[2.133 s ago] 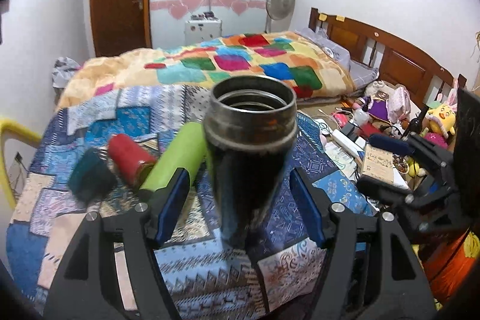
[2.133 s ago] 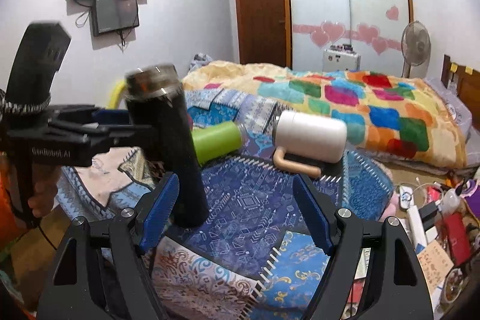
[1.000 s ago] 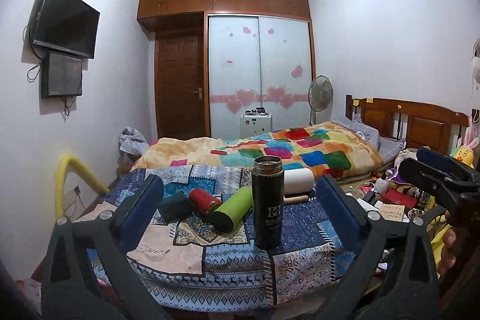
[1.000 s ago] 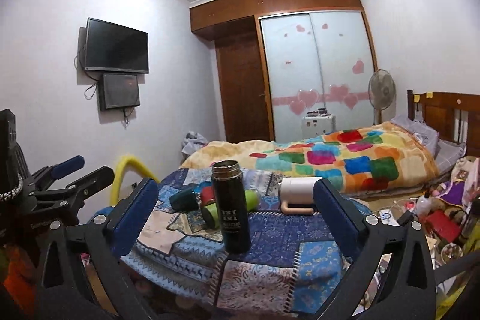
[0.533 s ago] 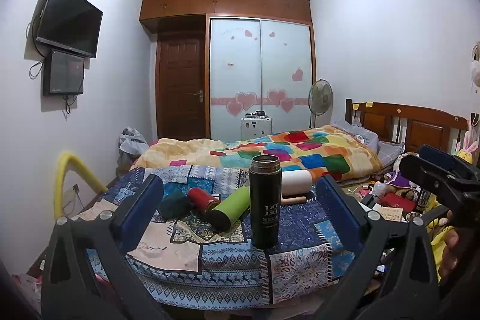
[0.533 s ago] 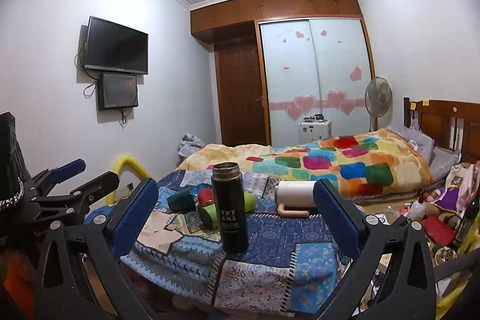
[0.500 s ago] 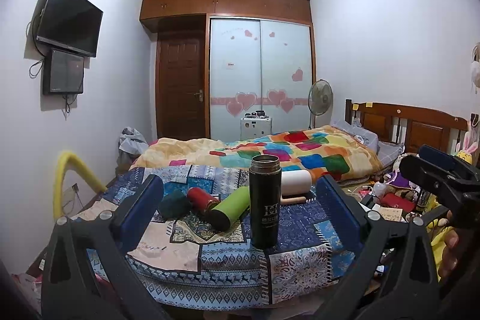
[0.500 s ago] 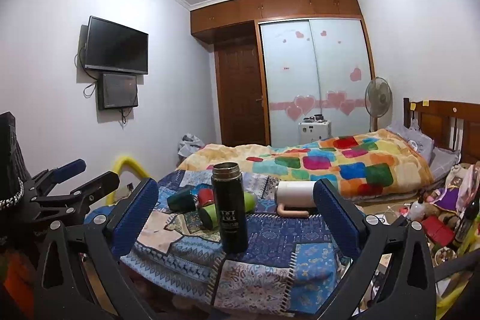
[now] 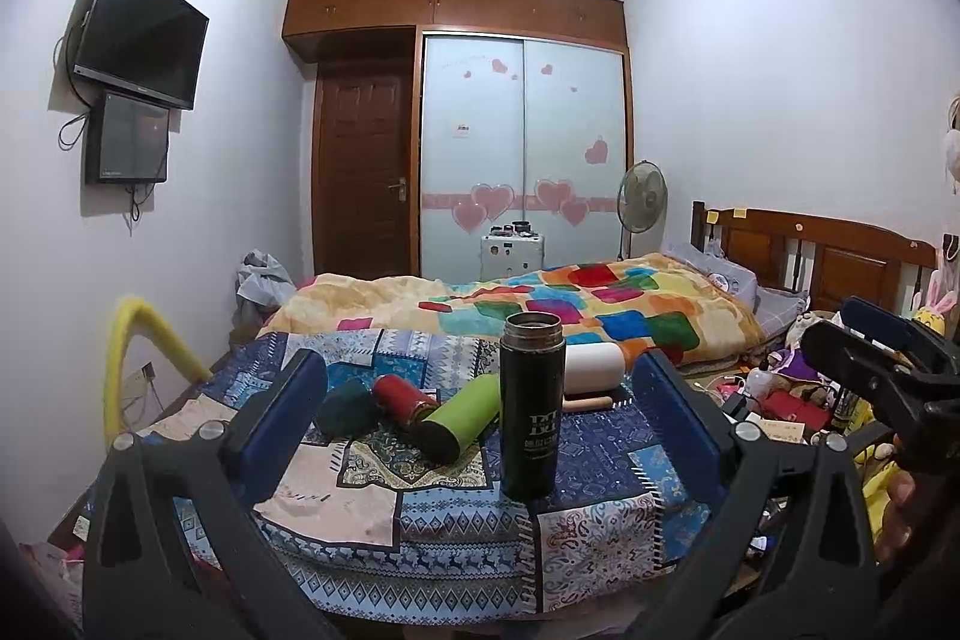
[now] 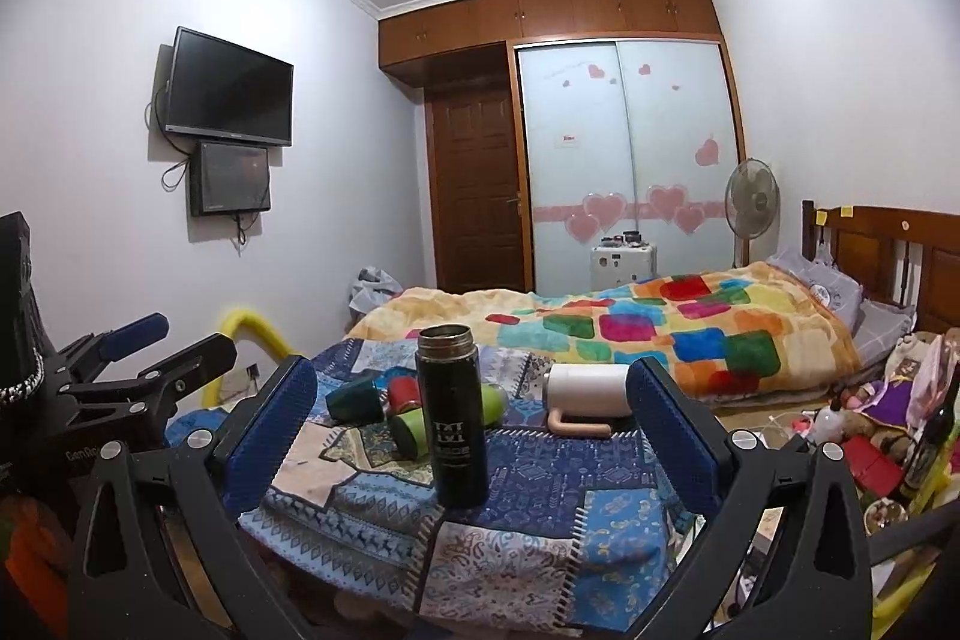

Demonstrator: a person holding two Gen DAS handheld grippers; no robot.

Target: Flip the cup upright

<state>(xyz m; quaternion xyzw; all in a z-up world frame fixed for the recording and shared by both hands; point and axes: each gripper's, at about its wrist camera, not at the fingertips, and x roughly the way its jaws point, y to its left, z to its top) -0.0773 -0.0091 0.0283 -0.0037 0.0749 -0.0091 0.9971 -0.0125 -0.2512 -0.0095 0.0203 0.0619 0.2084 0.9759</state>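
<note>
Black cup [image 9: 531, 412] upright, mouth open

The black cup [image 9: 531, 412] has a smooth, slightly glossy body and a dull metal rim. A printed patchwork cloth [image 9: 456, 514] covers the bench. The left claw [image 9: 480, 424] and right claw [image 10: 471, 427] carry matt black plastic arms with textured blue pads [image 10: 271, 427]. The green cup [image 9: 462, 415] looks matt.
</note>
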